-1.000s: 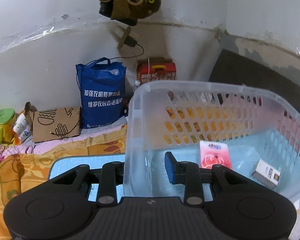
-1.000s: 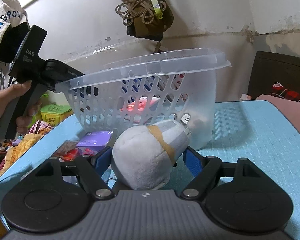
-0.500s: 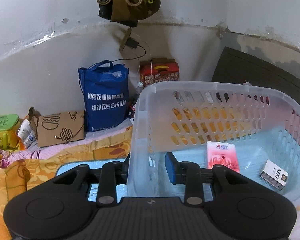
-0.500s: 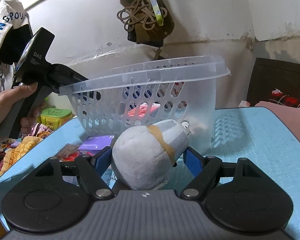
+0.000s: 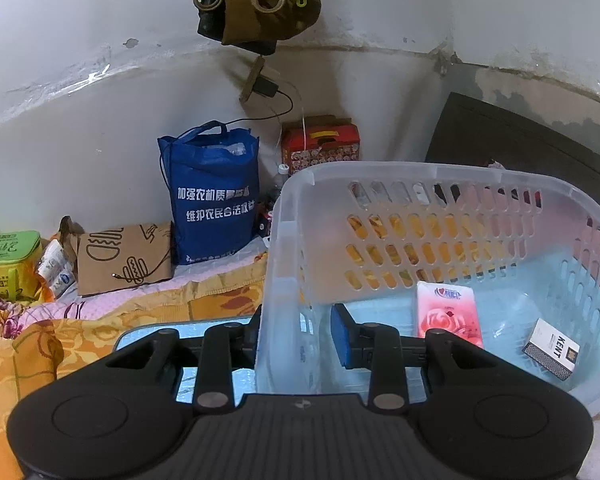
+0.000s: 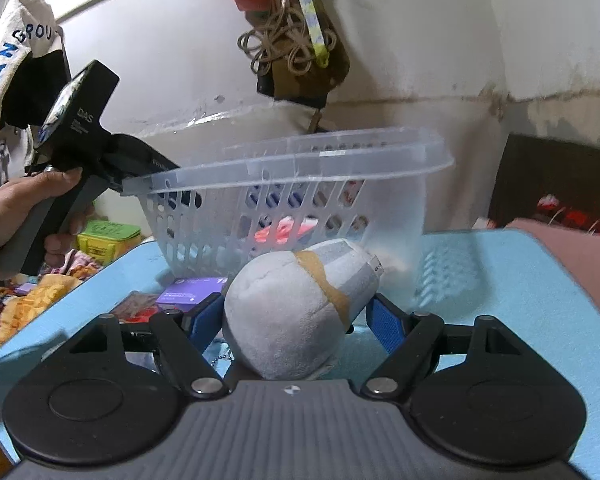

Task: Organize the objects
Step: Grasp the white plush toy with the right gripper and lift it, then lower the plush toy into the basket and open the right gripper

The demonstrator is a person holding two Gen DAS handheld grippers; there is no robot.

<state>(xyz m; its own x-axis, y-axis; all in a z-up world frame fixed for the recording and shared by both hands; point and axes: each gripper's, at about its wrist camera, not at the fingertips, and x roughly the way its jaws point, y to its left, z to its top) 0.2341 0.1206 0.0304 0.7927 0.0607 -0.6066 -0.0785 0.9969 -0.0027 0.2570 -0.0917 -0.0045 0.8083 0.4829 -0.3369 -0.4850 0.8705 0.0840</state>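
Note:
A clear plastic basket is tilted above the blue mat; my left gripper is shut on its near wall, one finger inside and one outside. Inside lie a pink tissue pack and a KENT cigarette box. In the right wrist view the basket hangs tilted, held by the left gripper. My right gripper is shut on a grey plush toy with a tan band, low over the mat in front of the basket.
A purple box and a red packet lie on the blue mat under the basket. A blue bag, a cardboard piece, a red box and a green box stand by the wall.
The left gripper has lifted and tilted the basket higher; the tissue pack and cigarette box slid slightly. The right gripper with the plush toy has stayed about where it was.

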